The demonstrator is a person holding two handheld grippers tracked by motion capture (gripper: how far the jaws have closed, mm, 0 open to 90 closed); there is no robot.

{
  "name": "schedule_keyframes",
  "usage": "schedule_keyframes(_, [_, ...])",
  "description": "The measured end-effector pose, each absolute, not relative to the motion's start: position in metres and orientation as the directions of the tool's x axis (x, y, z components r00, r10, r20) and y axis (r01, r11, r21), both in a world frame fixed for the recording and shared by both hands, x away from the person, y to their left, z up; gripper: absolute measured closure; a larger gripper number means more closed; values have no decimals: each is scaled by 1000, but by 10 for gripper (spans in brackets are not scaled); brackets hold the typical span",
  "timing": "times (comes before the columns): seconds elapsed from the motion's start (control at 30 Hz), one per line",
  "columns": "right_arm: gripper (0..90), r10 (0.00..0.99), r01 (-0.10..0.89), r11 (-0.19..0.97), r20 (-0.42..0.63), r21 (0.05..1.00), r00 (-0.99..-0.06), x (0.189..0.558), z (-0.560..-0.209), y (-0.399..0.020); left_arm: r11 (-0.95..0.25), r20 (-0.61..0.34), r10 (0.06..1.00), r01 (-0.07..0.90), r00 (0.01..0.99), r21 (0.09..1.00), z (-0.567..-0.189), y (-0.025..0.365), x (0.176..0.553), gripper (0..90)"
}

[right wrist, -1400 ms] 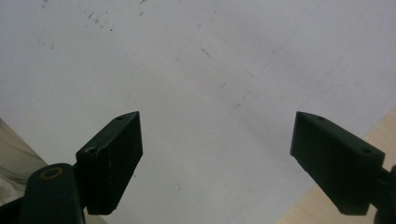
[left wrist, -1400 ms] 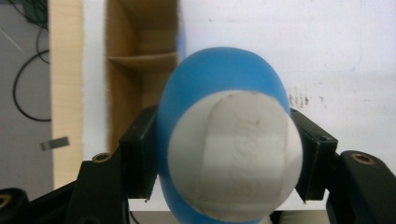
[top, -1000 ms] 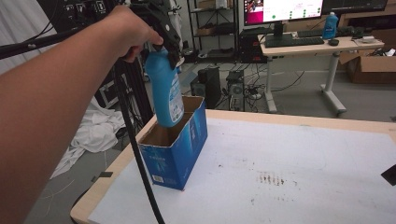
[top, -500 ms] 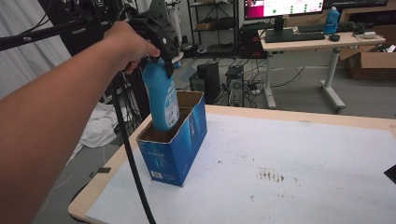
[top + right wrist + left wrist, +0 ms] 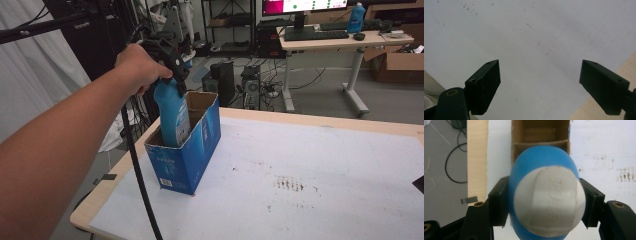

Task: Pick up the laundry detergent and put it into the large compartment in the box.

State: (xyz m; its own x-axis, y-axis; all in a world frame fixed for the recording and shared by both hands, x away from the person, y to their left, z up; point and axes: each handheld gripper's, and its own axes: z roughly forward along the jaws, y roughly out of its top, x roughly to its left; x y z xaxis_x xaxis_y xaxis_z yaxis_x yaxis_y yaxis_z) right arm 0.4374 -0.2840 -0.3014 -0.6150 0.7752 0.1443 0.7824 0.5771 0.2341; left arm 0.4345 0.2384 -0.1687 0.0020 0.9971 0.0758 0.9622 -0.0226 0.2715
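Observation:
A blue plastic bottle (image 5: 172, 112) with a white cap (image 5: 549, 200) stands upright, its lower half inside an open blue cardboard box (image 5: 187, 150) at the table's left edge. My left gripper (image 5: 177, 75) is shut on the bottle's neck from above, its black jaws pressing on both sides just under the cap. In the left gripper view I look down over the cap into the box's brown inside (image 5: 540, 135). My right gripper (image 5: 540, 85) hovers open above the white table top (image 5: 529, 37), with nothing between its jaws. A black corner of it shows at the high view's right edge (image 5: 419, 184).
The box stands on a white sheet with a wooden border (image 5: 320, 122); dark smudges (image 5: 290, 184) mark its middle. A black cable (image 5: 137, 175) hangs from the left gripper past the table's left edge. Behind the table are a desk with a monitor, a second blue bottle (image 5: 357, 17), computers and cardboard boxes.
My left hand has sunk, and the bottle has gone deeper into the box. The right gripper has kept its place.

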Motion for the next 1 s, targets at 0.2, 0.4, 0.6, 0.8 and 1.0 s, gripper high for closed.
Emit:
schedule_keyframes(0.2, [170, 777, 783, 577, 142, 231, -614, 438, -302, -283, -39, 80, 997, 964, 19, 261, -191, 242, 436, 383])
schedule_keyframes(0.4, [170, 778, 785, 577, 142, 227, -612, 438, -303, -283, -42, 78, 997, 966, 23, 254, -206, 244, 436, 383])
schedule_keyframes(0.6, [170, 779, 787, 574, 145, 227, -610, 438, -305, -283, -60, 63, 997, 966, 45, 253, -226, 245, 436, 383])
schedule_keyframes(0.8, [170, 778, 786, 576, 144, 225, -611, 438, -306, -282, -58, 63, 997, 968, 44, 245, -241, 245, 438, 383])
schedule_keyframes(1.0, [170, 783, 792, 569, 147, 221, -604, 439, -307, -284, -60, 58, 997, 968, 48, 242, -253, 245, 439, 383])
